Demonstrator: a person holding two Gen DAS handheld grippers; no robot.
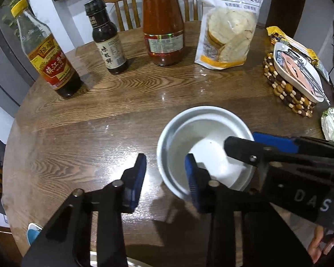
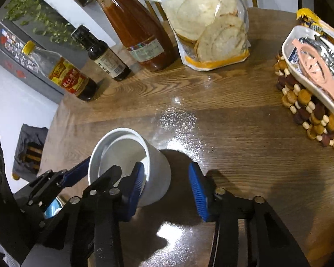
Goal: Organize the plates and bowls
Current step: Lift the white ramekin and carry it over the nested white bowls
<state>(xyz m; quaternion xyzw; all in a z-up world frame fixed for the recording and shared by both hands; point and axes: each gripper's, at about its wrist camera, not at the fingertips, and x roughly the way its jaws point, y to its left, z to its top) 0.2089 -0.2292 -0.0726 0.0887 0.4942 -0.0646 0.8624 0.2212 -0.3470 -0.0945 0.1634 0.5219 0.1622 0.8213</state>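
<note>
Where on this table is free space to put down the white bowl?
Bare wood lies between the white bowl and the vinegar bottle, left of the left claw. The back edge is crowded with bottles and the flour bag; the beaded trivet fills the right.

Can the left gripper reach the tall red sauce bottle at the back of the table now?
Probably yes. The left gripper is open and holds nothing, and bare wooden table lies between it and the tall red sauce bottle. The white round bowls sit slightly aside.
</note>
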